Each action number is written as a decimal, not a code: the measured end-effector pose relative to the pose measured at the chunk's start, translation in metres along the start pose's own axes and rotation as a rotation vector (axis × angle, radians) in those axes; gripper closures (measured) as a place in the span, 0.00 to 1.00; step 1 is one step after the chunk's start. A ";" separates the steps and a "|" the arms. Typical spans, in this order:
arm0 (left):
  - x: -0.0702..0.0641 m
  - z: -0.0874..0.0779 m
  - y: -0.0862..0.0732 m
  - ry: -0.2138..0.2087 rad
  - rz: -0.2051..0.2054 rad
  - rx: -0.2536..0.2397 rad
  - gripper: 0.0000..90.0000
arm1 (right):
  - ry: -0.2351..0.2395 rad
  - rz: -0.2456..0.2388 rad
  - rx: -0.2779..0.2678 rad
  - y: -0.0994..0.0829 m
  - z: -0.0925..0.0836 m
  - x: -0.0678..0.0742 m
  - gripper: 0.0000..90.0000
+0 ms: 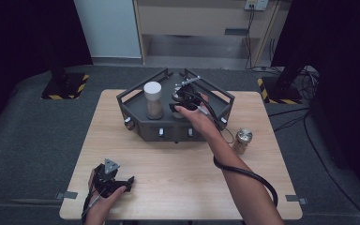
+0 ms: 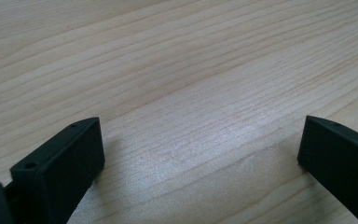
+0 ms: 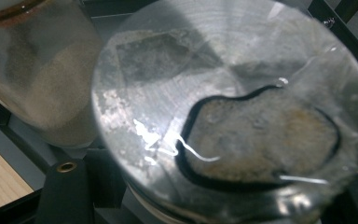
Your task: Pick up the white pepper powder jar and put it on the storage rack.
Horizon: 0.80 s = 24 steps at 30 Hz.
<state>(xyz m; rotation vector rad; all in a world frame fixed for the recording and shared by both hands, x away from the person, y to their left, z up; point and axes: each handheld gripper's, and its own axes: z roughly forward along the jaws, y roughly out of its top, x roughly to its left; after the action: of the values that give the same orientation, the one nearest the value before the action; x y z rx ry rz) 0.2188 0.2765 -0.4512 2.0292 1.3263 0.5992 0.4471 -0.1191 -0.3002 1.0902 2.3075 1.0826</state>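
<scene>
A dark metal rack (image 1: 178,130) stands at the far middle of the wooden table (image 1: 183,183). Inside it, a jar with a white lid (image 1: 153,99) holds brownish powder; the right gripper view shows the same jar (image 3: 37,84) at its left. My right gripper (image 1: 181,104) reaches into the rack and is shut on a second jar beside it, whose silver lid (image 3: 223,93) sits close up between the jaws. My left gripper (image 1: 127,184) rests on the table near the front left corner, open, with bare wood between its fingertips (image 2: 74,154).
A third jar with a metallic lid (image 1: 243,139) stands on the table to the right of the rack. The rack has raised rails and knobs along its front wall. Black-and-yellow taped stand bases sit on the floor behind the table.
</scene>
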 end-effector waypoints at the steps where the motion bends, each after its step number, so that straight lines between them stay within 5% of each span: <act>1: 0.000 0.000 0.000 0.000 0.000 0.000 0.00 | 0.001 -0.001 0.001 0.000 0.000 0.000 0.34; 19: 0.000 0.000 0.000 0.000 0.000 0.000 0.00 | 0.004 -0.009 0.012 0.002 0.000 0.002 0.34; 24: 0.000 0.000 0.000 0.000 0.000 0.000 0.00 | 0.020 -0.005 0.005 0.001 -0.001 0.000 0.25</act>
<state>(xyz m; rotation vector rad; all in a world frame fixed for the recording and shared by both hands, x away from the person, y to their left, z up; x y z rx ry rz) 0.2188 0.2765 -0.4512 2.0295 1.3260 0.5993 0.4468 -0.1187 -0.2989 1.0796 2.3282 1.0921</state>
